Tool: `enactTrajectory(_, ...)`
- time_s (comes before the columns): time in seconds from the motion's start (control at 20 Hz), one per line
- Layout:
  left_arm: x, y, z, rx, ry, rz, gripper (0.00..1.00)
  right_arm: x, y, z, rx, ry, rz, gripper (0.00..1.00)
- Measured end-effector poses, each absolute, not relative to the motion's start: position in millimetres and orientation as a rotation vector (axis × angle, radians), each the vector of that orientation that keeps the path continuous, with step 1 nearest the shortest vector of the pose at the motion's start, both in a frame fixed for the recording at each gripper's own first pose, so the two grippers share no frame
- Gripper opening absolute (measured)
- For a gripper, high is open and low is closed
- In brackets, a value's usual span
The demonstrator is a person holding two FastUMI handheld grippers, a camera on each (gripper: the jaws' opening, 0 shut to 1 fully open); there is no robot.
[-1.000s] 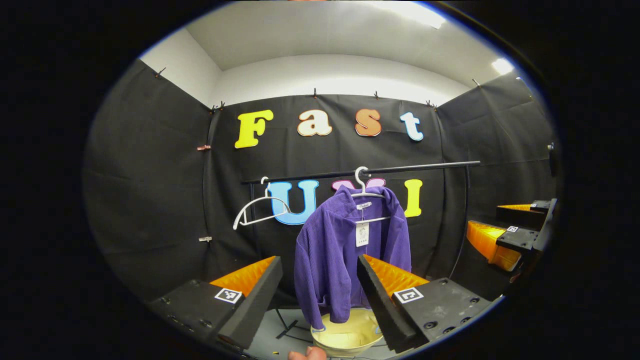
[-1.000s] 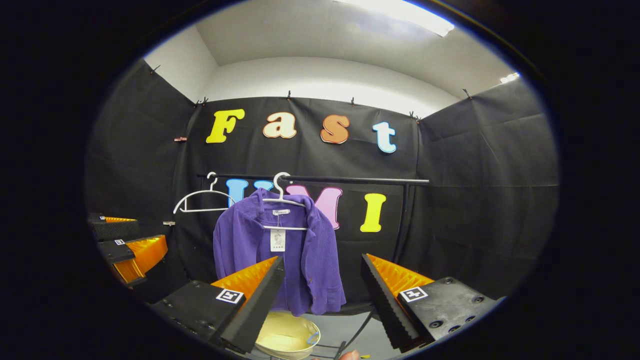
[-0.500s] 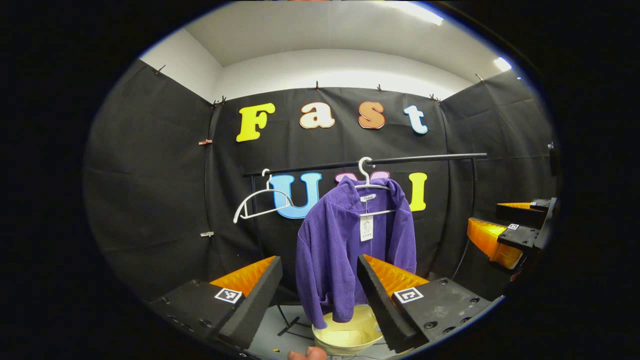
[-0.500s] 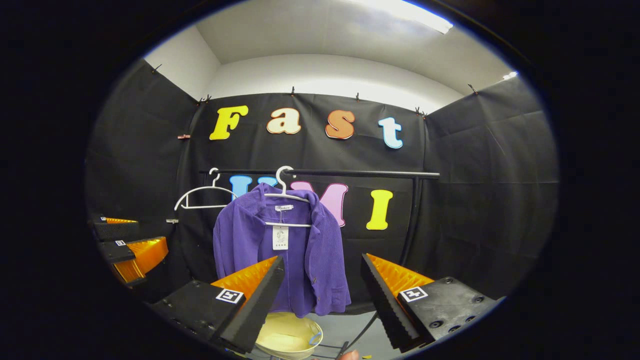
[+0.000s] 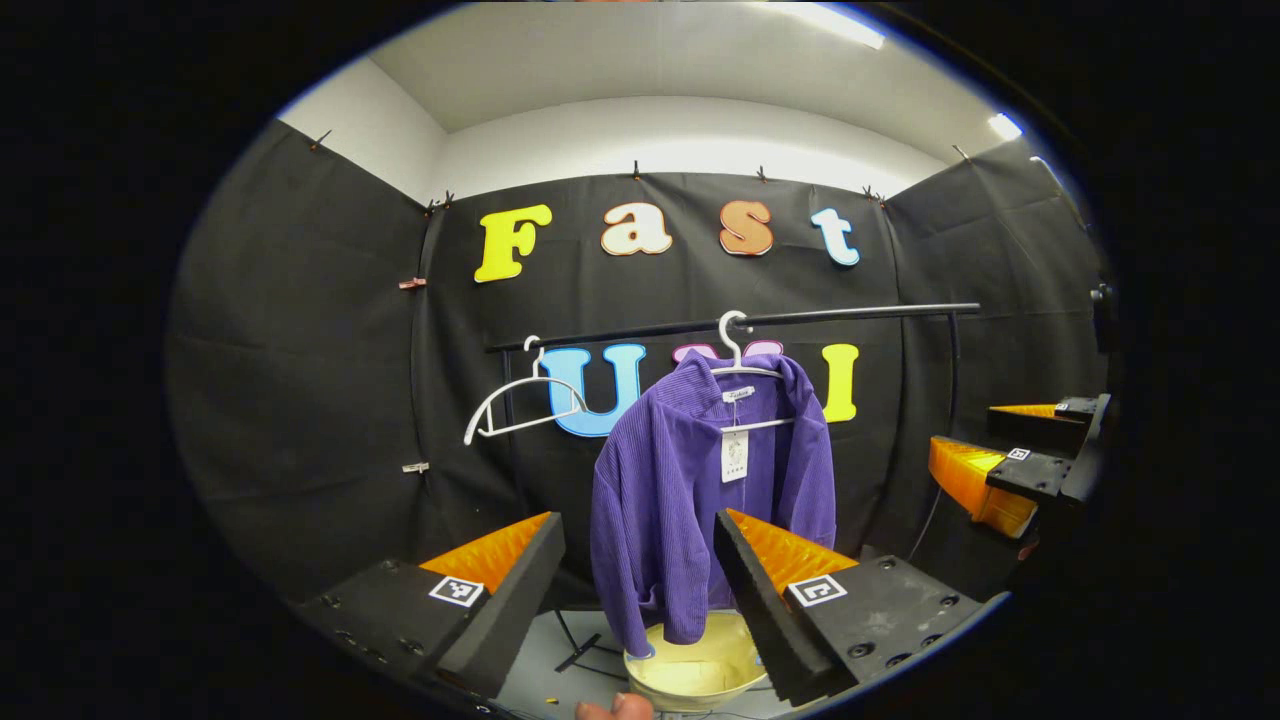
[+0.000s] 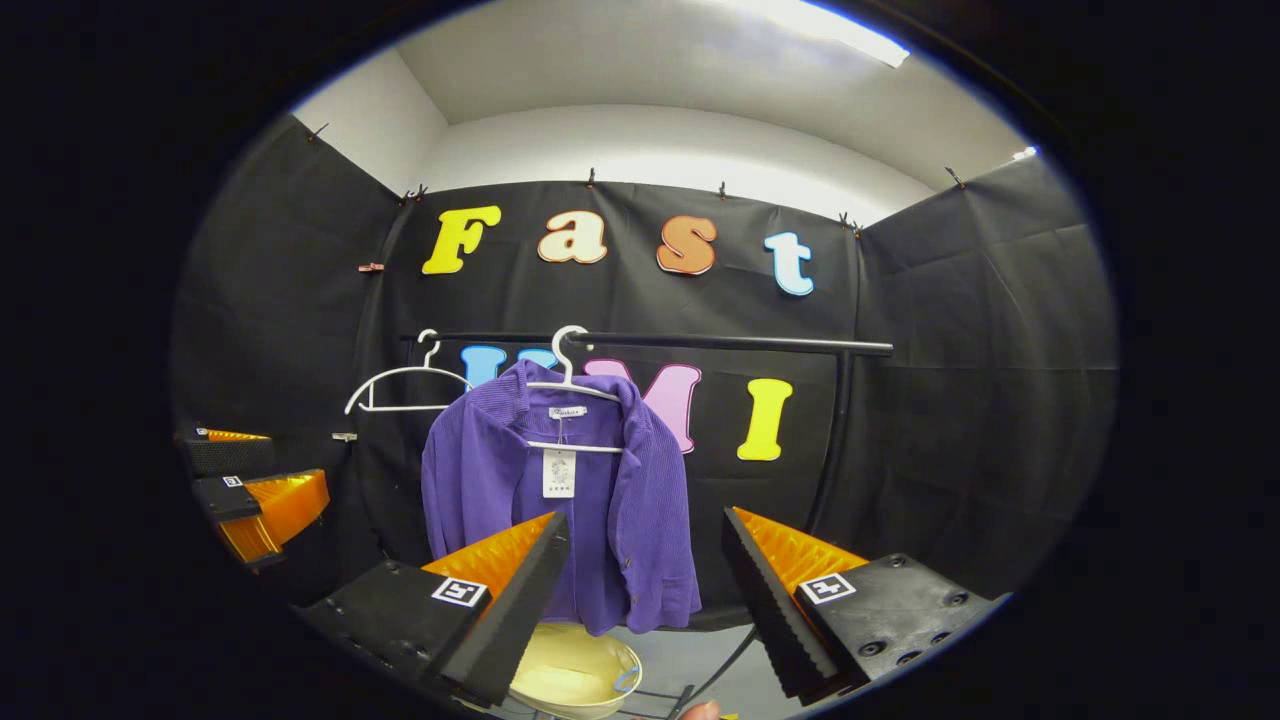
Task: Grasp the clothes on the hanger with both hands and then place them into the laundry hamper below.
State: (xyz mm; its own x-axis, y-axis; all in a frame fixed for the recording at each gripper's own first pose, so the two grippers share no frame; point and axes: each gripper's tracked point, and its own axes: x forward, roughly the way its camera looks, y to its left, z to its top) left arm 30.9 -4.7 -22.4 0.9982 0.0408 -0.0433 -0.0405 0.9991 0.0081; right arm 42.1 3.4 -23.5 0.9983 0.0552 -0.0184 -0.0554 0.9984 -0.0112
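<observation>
Purple jacket [image 5: 690,500] hanging on a white hanger [image 5: 738,365] from the black rail [image 5: 850,315], directly above the pale yellow hamper [image 5: 690,672] on the floor, with the left gripper [image 5: 640,540] and right gripper [image 6: 645,540] both spread wide, short of the garment and touching nothing.

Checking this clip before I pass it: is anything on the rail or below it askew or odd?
Only the empty white hanger stands out: it hangs tilted on the rail. The purple jacket hangs normally above the yellow hamper. Both claws are open and apart from it.
</observation>
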Motion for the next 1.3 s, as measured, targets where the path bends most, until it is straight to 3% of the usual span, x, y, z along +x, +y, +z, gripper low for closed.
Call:
enactTrajectory(0.65,50.8,-5.5,-26.7,-0.001,0.047,0.062,0.94,62.7,11.7,-31.6,-0.01,0.034,0.086,0.97)
enactTrajectory(1.3,104.2,-26.2,-23.3,-0.009,0.015,0.07,0.94,120.0,19.9,-42.0,-0.005,0.024,0.155,0.97)
